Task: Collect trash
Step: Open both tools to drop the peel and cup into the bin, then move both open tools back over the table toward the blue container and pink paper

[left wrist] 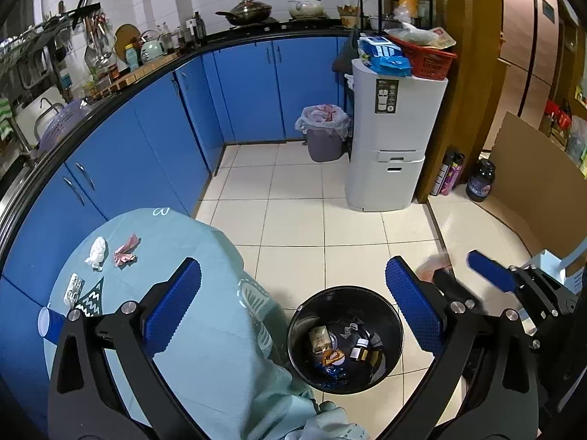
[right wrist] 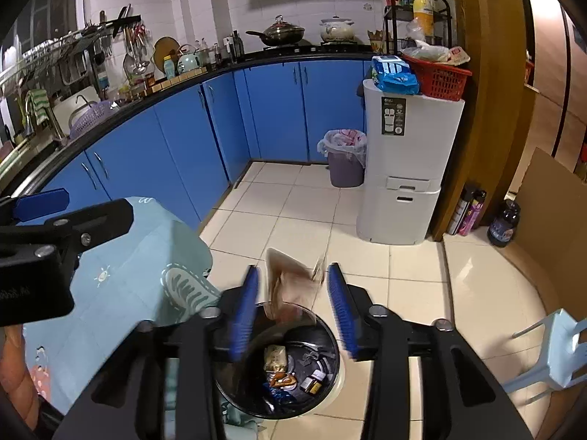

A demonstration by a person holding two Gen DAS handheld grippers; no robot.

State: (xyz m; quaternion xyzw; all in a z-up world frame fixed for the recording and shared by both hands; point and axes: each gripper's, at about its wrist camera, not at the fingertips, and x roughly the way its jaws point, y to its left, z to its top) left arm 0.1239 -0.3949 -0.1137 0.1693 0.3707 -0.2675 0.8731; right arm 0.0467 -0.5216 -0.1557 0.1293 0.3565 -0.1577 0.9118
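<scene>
A black trash bin (left wrist: 389,315) stands on the tiled floor beside a small table with a light teal cloth (left wrist: 205,330); it holds several wrappers and a small bottle. On the cloth lie a white crumpled tissue (left wrist: 97,251), a pink crumpled wrapper (left wrist: 126,250), a foil blister pack (left wrist: 73,288) and a blue cup (left wrist: 49,324). My left gripper (left wrist: 293,311) is open and empty above the table's edge and the bin. My right gripper (right wrist: 293,310) is open over the bin (right wrist: 326,330), with a blurred tan paper bag (right wrist: 293,286) loose between its fingers.
Blue kitchen cabinets (left wrist: 146,146) run along the left and back. A grey lined bin (left wrist: 324,134) and a white tall appliance (left wrist: 392,139) stand at the back. Bottles (left wrist: 449,174) and cardboard (left wrist: 532,183) are at the right. A pale plastic chair (right wrist: 550,352) stands near right.
</scene>
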